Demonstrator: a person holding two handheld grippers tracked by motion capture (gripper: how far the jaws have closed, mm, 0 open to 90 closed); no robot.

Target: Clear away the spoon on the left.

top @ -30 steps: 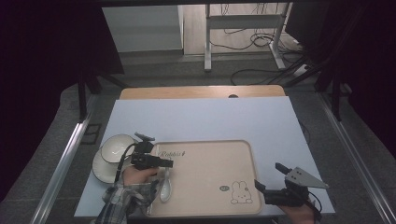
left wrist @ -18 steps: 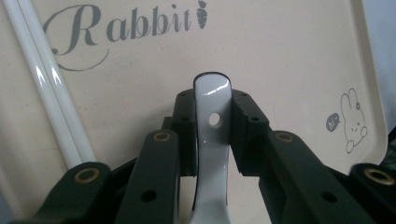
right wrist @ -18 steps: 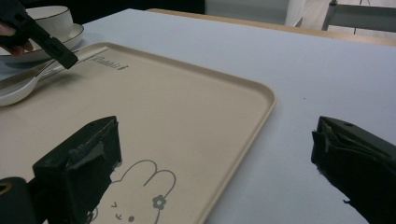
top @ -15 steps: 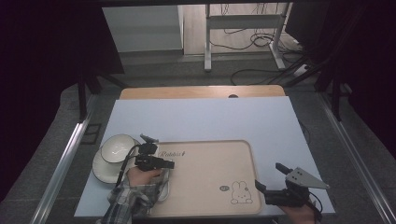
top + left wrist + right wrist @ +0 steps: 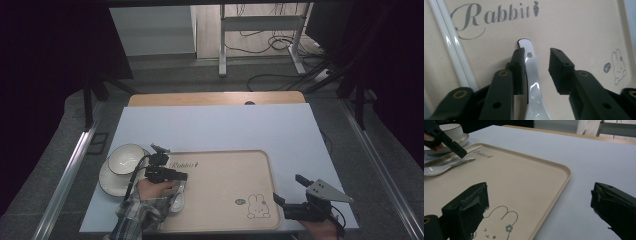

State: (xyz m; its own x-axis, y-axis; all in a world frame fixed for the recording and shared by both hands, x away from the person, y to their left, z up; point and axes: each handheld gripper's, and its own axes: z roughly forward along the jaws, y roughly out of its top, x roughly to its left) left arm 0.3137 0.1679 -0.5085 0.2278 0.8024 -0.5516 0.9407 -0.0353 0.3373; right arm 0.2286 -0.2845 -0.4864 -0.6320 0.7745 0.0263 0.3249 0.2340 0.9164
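Note:
A white ceramic spoon (image 5: 531,75) lies on the beige rabbit tray (image 5: 579,30), with its handle tip pointing at the "Rabbit" lettering. My left gripper (image 5: 537,53) is open around the handle: the left jaw is against it and the right jaw stands clear. In the high view the left gripper (image 5: 172,175) hovers over the tray's (image 5: 225,165) left end, above the spoon (image 5: 178,201). My right gripper (image 5: 288,189) is open and holds nothing, just off the tray's front right corner. From the right gripper (image 5: 539,197) I see the tray (image 5: 524,177) and the spoon (image 5: 441,167).
Two white chopsticks (image 5: 451,47) lie on the tray left of the spoon. A white bowl (image 5: 125,159) stands on a saucer (image 5: 107,184) off the tray's left edge. The pale blue tabletop (image 5: 215,130) stretches beyond the tray, with a wooden strip at the back.
My left gripper has edged slightly to the right over the spoon handle. The right gripper has stayed where it was.

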